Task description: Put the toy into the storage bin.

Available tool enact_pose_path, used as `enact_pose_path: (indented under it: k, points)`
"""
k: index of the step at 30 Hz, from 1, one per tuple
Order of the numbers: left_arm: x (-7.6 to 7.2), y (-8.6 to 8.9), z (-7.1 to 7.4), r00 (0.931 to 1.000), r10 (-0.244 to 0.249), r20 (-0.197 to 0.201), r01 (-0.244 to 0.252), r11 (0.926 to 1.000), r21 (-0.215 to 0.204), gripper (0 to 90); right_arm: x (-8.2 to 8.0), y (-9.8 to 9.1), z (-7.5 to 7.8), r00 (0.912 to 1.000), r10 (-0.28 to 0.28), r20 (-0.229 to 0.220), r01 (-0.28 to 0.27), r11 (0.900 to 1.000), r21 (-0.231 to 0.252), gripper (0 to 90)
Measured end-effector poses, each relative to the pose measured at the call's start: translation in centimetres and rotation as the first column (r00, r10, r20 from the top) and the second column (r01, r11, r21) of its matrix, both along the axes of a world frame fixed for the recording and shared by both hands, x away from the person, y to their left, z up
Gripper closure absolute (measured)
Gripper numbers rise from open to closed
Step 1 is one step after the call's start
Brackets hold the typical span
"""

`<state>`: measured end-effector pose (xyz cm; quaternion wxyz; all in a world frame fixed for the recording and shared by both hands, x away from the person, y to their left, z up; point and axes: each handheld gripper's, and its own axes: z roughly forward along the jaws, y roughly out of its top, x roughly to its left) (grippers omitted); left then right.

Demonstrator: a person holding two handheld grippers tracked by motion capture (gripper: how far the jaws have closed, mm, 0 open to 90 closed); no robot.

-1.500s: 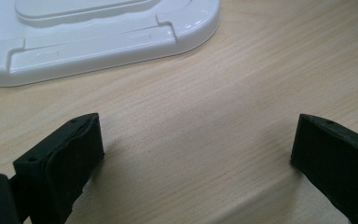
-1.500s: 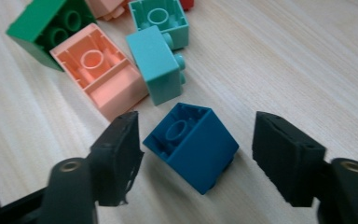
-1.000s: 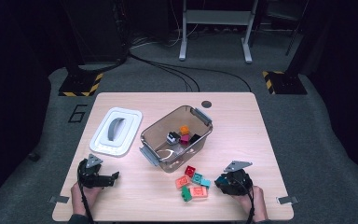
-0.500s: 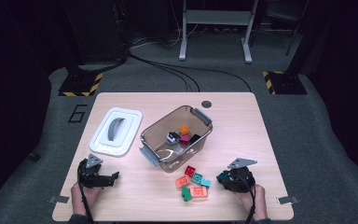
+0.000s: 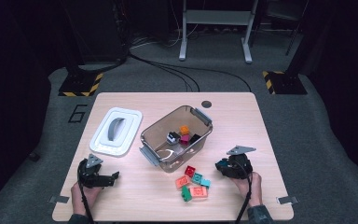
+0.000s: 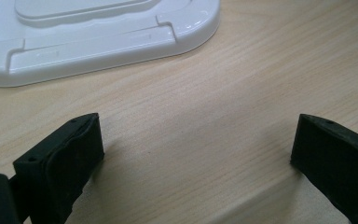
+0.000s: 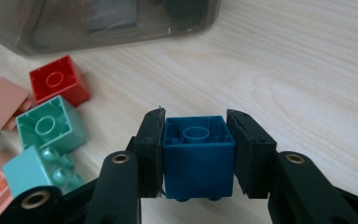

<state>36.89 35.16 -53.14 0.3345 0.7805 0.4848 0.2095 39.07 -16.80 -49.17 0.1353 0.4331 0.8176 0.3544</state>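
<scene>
A blue building block, hollow underside facing the camera, sits clamped above the table.

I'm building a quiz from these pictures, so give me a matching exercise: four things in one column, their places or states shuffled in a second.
Things:
1. blue brick
2. lid
3. orange brick
4. left gripper

Places or states:
A. inside the bin
B. open, nothing between its jaws
C. clamped in the right gripper
D. flat on the table, left of the bin

Pairs: 1-C, 2-D, 3-A, 4-B
</scene>
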Motion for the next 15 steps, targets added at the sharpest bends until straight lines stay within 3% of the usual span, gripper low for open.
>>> enact_pose_path:
  k: [6,7,15]
  points:
    - [0.0,0.0,0.0,1.0,0.0,0.001,0.0,1.0,0.0,2.2,1.2,0.4,0.2,0.9999,0.003,0.013,-0.003,1.0,-0.009,58.6]
    - [0.0,0.0,0.0,1.0,0.0,0.0,0.0,1.0,0.0,2.2,1.3,0.5,0.3,1.0,-0.006,-0.003,0.006,1.0,-0.006,58.5]
    - [0.0,0.0,0.0,1.0,0.004,0.0,-0.004,1.0,-0.003,2.3,2.7,0.9,1.0,0.9999,-0.015,-0.004,0.015,0.9999,0.0,58.6]
